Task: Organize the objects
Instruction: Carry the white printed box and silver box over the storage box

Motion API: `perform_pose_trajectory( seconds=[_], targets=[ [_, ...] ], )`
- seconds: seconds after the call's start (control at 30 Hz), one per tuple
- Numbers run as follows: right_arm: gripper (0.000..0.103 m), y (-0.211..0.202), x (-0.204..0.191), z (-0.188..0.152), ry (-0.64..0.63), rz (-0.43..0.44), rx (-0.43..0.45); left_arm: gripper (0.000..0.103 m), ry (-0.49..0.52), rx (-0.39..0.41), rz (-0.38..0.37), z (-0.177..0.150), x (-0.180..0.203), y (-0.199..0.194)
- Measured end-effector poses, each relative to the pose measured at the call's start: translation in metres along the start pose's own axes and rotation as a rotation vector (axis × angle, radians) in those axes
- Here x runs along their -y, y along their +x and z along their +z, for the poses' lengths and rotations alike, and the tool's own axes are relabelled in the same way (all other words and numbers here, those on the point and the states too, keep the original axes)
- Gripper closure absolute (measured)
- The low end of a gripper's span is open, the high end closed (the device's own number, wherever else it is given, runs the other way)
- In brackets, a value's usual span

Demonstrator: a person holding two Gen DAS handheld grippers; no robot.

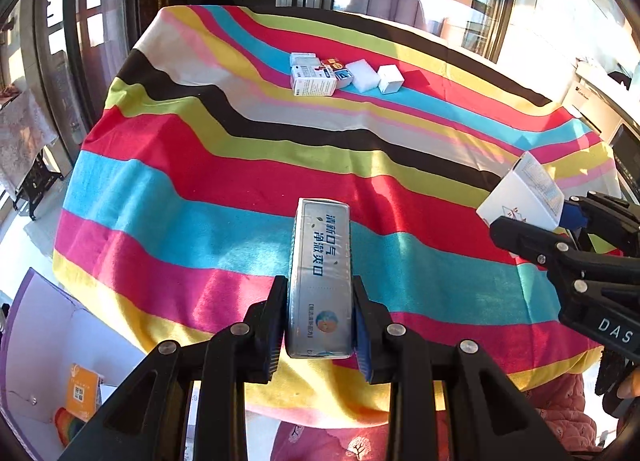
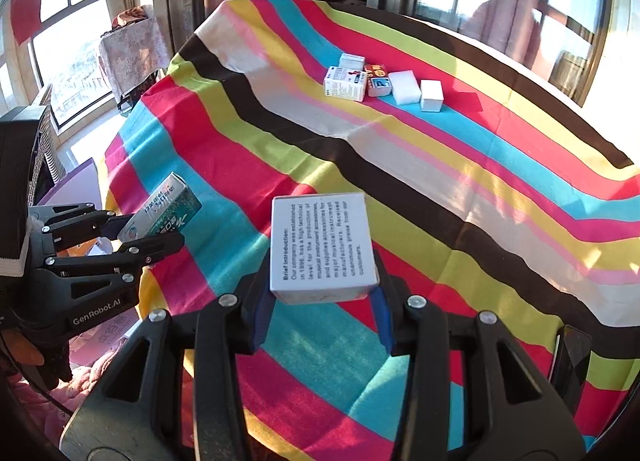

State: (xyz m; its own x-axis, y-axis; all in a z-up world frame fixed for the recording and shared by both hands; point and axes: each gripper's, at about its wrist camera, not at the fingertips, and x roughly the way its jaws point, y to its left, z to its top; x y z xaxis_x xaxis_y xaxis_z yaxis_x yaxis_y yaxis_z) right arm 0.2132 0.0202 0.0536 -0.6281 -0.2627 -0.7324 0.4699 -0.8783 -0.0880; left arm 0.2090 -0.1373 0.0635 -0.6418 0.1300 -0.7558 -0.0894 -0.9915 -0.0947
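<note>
A striped tablecloth [image 1: 224,197] fills the frame below sunlit windows [image 2: 68,21] while the left gripper [image 1: 320,317] clamps a toothpaste box [image 1: 320,277] and the right gripper [image 2: 322,293] clamps a white printed box [image 2: 322,245].

Glossy silver carton [image 1: 320,277]; matt woven striped cloth [image 1: 240,165].

Left gripper [image 1: 320,325]: clamped on a long silver box [image 1: 320,277] that juts straight ahead of it, blue lettering facing up.
Right gripper [image 1: 560,229]: off to the right, holding a white box [image 1: 520,197] tilted in the air.
Counter [image 1: 200,181]: under a cloth in bright stripes, below and ahead of the left gripper.
Far ahead: a row of small boxes [image 1: 344,75] packed side by side, well apart from both grippers.
Down left: an orange card [image 1: 82,391] lies on a white surface.
</note>
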Motion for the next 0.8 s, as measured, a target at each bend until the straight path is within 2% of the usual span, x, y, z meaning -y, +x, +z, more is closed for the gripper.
perform_pose_trajectory(
  seconds=[0.3, 0.5, 0.8],
  targets=[
    [0.056, -0.002, -0.054, 0.003, -0.124, 0.07, 0.002, 0.072, -0.063, 0.018, 0.028, -0.025, -0.038, -0.025],
    [0.056, -0.001, -0.083, 0.008, -0.176, 0.12, -0.003, 0.072, -0.137, 0.021, 0.092, -0.045, -0.074, -0.039],
    [0.056, 0.007, -0.155, 0.01, -0.352, 0.251, -0.03, 0.072, -0.239, 0.006, 0.186, -0.073, -0.124, -0.052]
  ],
)
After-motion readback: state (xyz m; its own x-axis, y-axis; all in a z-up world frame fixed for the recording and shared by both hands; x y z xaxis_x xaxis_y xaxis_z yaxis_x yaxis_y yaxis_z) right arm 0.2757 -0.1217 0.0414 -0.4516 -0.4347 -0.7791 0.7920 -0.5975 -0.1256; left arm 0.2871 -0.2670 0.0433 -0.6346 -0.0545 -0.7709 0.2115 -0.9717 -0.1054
